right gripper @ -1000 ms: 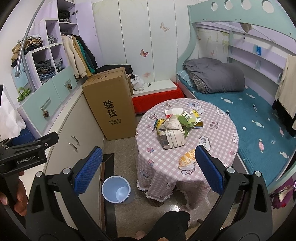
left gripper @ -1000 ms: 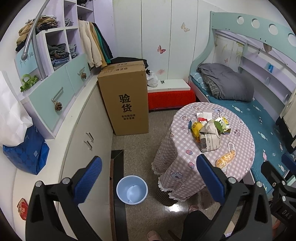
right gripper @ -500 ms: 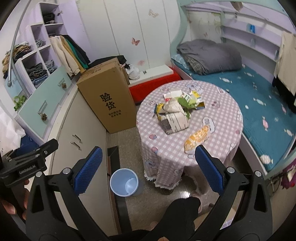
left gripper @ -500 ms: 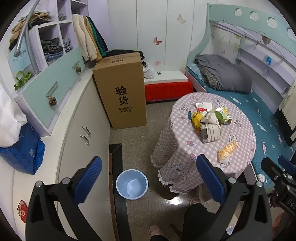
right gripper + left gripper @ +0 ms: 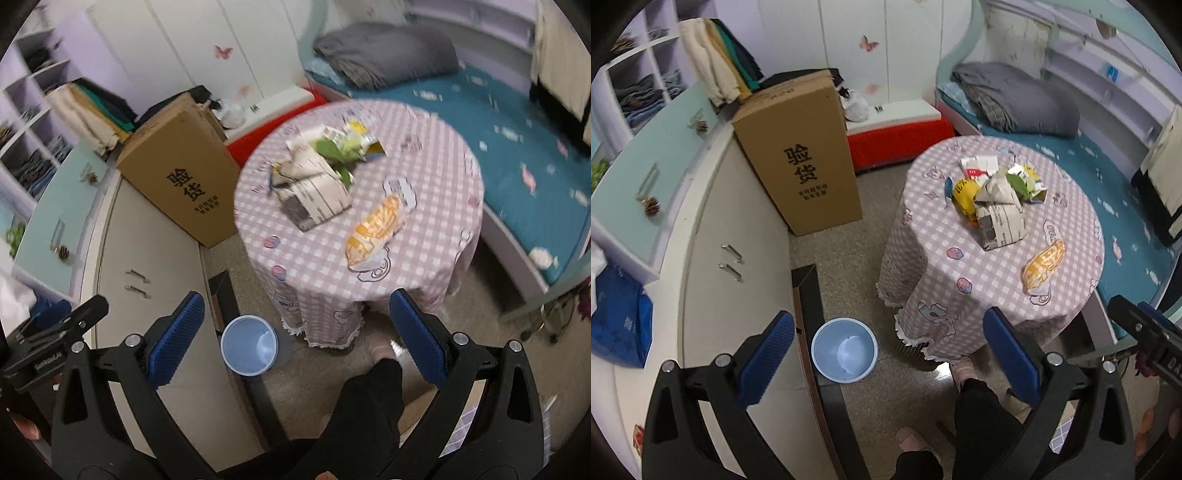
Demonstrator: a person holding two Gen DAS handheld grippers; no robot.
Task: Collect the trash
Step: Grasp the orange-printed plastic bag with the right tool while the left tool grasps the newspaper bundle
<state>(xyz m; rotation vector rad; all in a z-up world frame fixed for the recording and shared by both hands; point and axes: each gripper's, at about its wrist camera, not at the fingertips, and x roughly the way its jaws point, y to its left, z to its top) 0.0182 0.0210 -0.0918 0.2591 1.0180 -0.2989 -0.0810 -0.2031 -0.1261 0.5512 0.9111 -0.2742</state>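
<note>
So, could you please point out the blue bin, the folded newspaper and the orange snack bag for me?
blue bin (image 5: 844,350): left wrist view, on its inner floor.
folded newspaper (image 5: 1001,218): left wrist view, on the printed front fold.
orange snack bag (image 5: 373,230): right wrist view, on the bag's middle.

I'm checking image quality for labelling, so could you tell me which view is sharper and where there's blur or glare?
Left wrist view: mostly sharp, the newspaper print is visible; small glare patch on the floor. Right wrist view: motion-blurred, worst around the table and bed. Both bend straight edges, fisheye-style.
</note>
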